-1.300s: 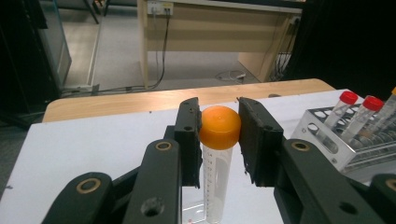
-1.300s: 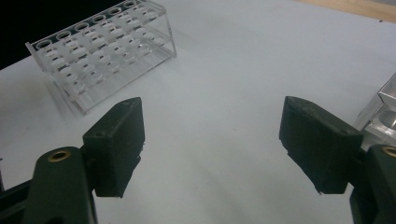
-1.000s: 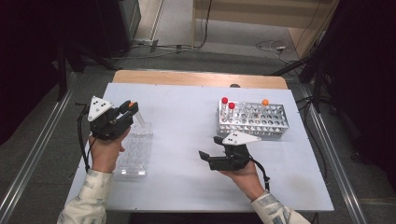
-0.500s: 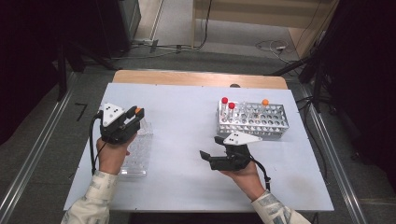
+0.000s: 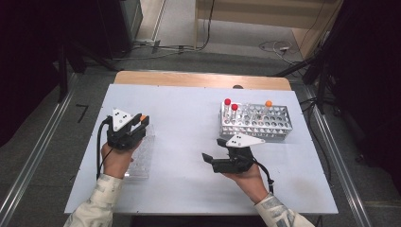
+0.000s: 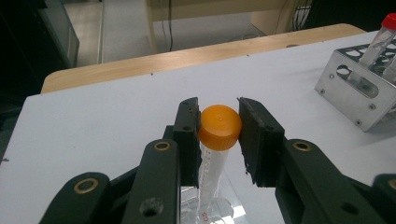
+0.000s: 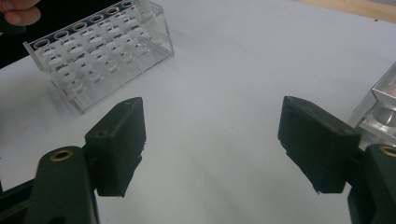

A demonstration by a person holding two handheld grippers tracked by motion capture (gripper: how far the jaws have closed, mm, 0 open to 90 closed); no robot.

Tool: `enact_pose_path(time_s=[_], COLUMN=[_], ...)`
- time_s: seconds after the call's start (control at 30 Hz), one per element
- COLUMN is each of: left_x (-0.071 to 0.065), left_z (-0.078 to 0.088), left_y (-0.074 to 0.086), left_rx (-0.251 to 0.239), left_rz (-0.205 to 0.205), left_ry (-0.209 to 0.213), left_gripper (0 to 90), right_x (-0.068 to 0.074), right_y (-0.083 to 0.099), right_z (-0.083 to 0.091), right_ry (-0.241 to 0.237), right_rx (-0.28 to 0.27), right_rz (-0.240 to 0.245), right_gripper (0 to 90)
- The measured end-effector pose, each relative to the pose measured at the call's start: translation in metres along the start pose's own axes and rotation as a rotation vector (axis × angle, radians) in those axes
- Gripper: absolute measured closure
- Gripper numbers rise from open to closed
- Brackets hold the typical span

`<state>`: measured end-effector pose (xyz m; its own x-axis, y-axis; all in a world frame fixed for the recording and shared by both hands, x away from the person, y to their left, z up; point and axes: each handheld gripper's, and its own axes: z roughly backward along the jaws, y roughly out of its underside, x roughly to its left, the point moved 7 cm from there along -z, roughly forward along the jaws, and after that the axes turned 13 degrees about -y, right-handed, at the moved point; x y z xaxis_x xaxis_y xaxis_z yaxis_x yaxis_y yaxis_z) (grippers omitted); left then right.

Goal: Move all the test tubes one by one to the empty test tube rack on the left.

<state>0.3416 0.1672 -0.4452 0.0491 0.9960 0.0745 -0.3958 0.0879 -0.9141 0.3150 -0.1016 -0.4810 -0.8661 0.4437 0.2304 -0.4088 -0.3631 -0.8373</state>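
My left gripper (image 5: 141, 122) is shut on an orange-capped clear tube (image 6: 218, 128), which it holds upright by the cap. The tube's lower end hangs over the far end of a clear plastic rack (image 5: 142, 158), and I cannot tell whether it sits in a hole. In the left gripper view both pads of my left gripper (image 6: 218, 106) press on the cap. My right gripper (image 5: 213, 149) rests on the table in front of the metal rack (image 5: 257, 125) and points left. Its jaws stand wide open with nothing between them, as the right gripper view shows (image 7: 212, 126).
The metal rack holds two red-capped tubes (image 5: 231, 105) and one orange-capped tube (image 5: 268, 103). The clear rack (image 7: 100, 46) has several empty holes. A wooden strip (image 5: 198, 78) runs along the white table's far edge. Bare table lies between the two racks.
My left gripper has come down and a little to the right with the orange-capped tube, lower over the clear rack. The right gripper has not moved.
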Motion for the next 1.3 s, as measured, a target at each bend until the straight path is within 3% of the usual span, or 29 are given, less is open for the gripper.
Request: enact_pose_path(time_s=[0.27, 0.33, 0.53, 0.67, 0.87, 0.97, 1.1, 1.3], left_x=[-0.001, -0.001, -0.001, -0.001, 0.0, 0.001, 0.001, 0.002], left_z=[-0.005, -0.006, -0.006, -0.005, -0.003, -0.002, -0.001, 0.001], left_y=[0.002, 0.002, 0.003, 0.003, 0.0, 0.0, -0.001, -0.003], left_rx=[0.016, 0.024, 0.035, 0.037, 0.034, 0.035, 0.034, 0.02], left_rz=[0.015, 0.021, 0.035, 0.053, 0.087, 0.103, 0.111, 0.117], left_ry=[0.011, 0.024, 0.043, 0.046, 0.042, 0.043, 0.046, 0.042], left_gripper=[68.8, 62.1, 57.6, 48.1, 26.6, 20.9, 19.9, 19.9], right_x=[0.0, 0.0, -0.001, -0.003, -0.007, -0.013, -0.026, -0.053], right_y=[0.001, 0.001, 0.002, 0.002, 0.001, 0.0, -0.003, -0.005], right_z=[-0.002, -0.002, -0.001, 0.0, 0.005, 0.01, 0.022, 0.049], right_ry=[-0.001, -0.001, 0.002, 0.01, 0.026, 0.048, 0.09, 0.191], right_rx=[0.009, 0.006, 0.007, 0.001, -0.008, -0.018, -0.045, -0.089], right_rz=[0.003, 0.0, -0.001, -0.008, -0.011, -0.018, -0.033, -0.07], right_gripper=[22.2, 22.3, 22.3, 22.9, 23.4, 23.7, 24.7, 26.2])
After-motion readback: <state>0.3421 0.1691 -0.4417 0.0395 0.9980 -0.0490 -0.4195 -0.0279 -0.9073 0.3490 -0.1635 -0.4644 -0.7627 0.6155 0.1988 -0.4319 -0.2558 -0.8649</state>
